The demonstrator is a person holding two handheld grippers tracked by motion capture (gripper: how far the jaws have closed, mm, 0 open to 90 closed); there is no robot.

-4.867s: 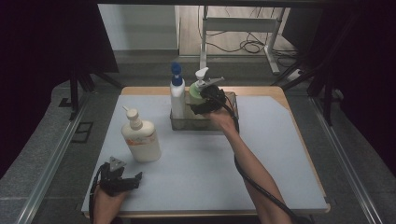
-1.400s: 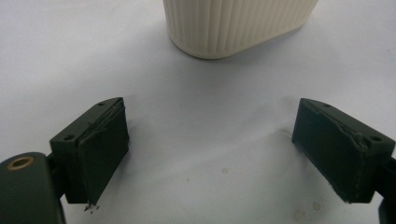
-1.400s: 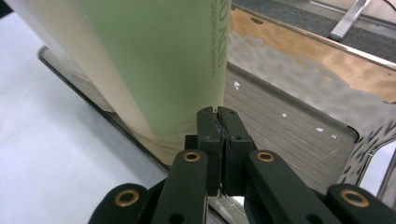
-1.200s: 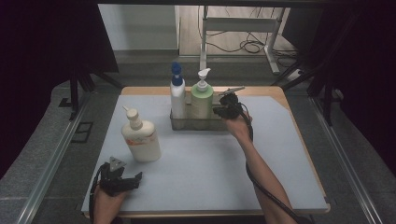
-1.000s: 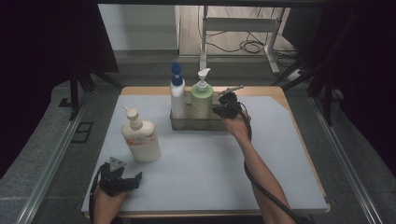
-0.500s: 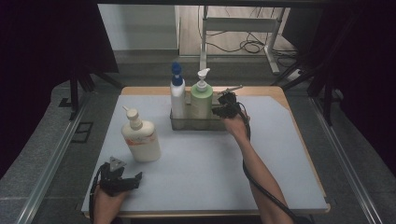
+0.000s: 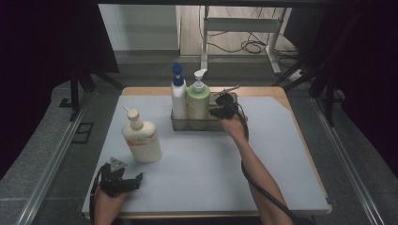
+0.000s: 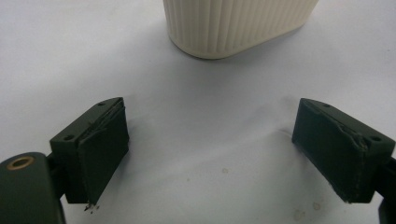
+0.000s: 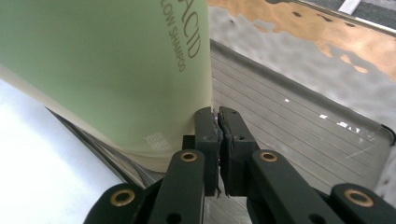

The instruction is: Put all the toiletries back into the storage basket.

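Note:
A green pump bottle [image 7: 198, 102] stands upright in a clear bin [image 7: 187, 125] at the back of the table, beside a white bottle with a blue cap [image 7: 178, 96]. My right gripper [image 7: 219, 111] is at the green bottle's right side, over the bin. In the right gripper view its jaws [image 9: 218, 115] are shut with nothing between them, tips against the green bottle [image 9: 116, 70], above the bin's ribbed floor [image 9: 289, 121]. A cream lotion bottle [image 7: 141, 139] stands at the left. My left gripper [image 7: 126, 183] rests near the front edge, open [image 8: 212, 154], facing the cream bottle's base [image 8: 233, 23].
A pale mat [image 7: 206, 178] covers the wooden table [image 7: 281, 93]. The bin's right half, behind my right gripper, holds no bottle. A cable trails from the right gripper along the forearm [image 7: 256, 173]. Dark floor and a metal stand [image 7: 206, 28] lie beyond the table.
About five seconds ago the right gripper held the green bottle tilted over the bin. Now the bottle stands upright in it and the gripper sits shut just to its right. The left gripper has not moved.

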